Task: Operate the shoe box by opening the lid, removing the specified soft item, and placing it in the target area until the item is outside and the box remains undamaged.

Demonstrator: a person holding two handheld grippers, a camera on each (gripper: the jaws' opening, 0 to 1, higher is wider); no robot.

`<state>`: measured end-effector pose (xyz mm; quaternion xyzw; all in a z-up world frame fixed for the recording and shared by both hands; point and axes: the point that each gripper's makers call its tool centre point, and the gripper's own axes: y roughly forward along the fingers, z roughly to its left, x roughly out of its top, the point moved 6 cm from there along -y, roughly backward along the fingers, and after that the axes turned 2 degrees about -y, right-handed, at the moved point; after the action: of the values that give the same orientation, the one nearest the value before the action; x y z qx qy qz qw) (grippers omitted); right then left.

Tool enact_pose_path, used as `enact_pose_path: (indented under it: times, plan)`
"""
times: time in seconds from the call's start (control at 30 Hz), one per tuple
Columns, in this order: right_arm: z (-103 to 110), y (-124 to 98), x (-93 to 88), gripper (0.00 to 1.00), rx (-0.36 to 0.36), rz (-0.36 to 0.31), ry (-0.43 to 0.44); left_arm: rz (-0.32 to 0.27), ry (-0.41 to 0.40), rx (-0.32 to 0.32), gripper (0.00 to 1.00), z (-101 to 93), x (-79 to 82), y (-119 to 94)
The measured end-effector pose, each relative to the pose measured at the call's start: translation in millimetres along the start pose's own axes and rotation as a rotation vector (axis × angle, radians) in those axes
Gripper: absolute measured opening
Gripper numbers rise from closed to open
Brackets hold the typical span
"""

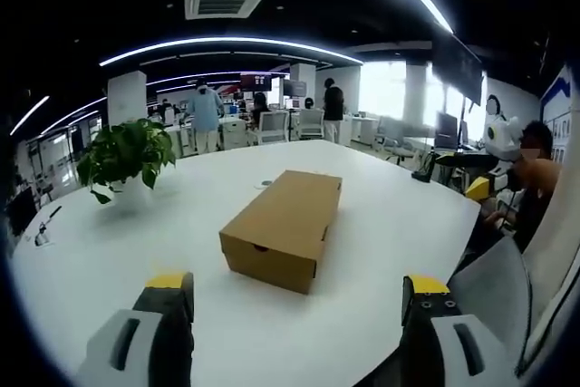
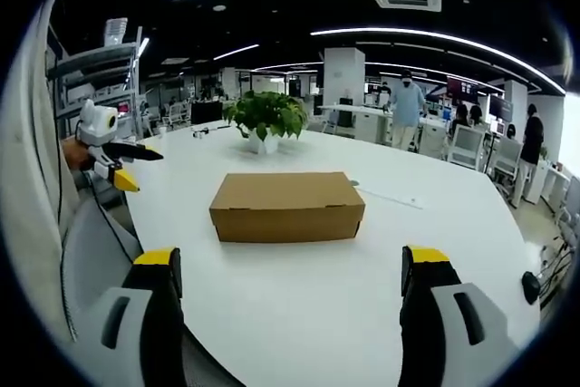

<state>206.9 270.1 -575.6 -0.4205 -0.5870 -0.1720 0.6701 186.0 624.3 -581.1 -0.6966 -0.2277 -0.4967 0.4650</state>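
Note:
A closed brown cardboard shoe box [image 1: 283, 228] lies on the white table [image 1: 109, 260], its lid down. My left gripper [image 1: 295, 284] is open, short of the box, with nothing between its yellow-tipped jaws. From the other side the right gripper view looks at the box [image 2: 287, 206] along its long side. My right gripper [image 2: 292, 258] is also open and empty, apart from the box. The left gripper [image 2: 113, 149] comes into the right gripper view at the far left, and the right gripper [image 1: 498, 138] into the left gripper view at the far right, held by a person [image 1: 536, 183].
A potted plant [image 1: 127, 156] [image 2: 267, 115] stands on the table beyond the box. A small flat item [image 2: 385, 195] lies near the box. Grey chairs [image 1: 494, 292] [image 2: 91, 251] stand at the table's edge. People and desks fill the office behind.

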Motion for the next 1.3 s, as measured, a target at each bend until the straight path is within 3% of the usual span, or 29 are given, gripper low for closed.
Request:
enact_pose_path:
  times: [0.6, 1.3]
  plan:
    - [-3, 2, 3.0, 0.96, 0.012, -0.01, -0.016, -0.011, -0.018, 0.019, 0.97, -7.1, -10.4, 1]
    - [-3, 8, 3.8, 0.95, 0.029, 0.005, -0.033, -0.008, -0.027, 0.013, 0.96, -1.3, -21.3, 12]
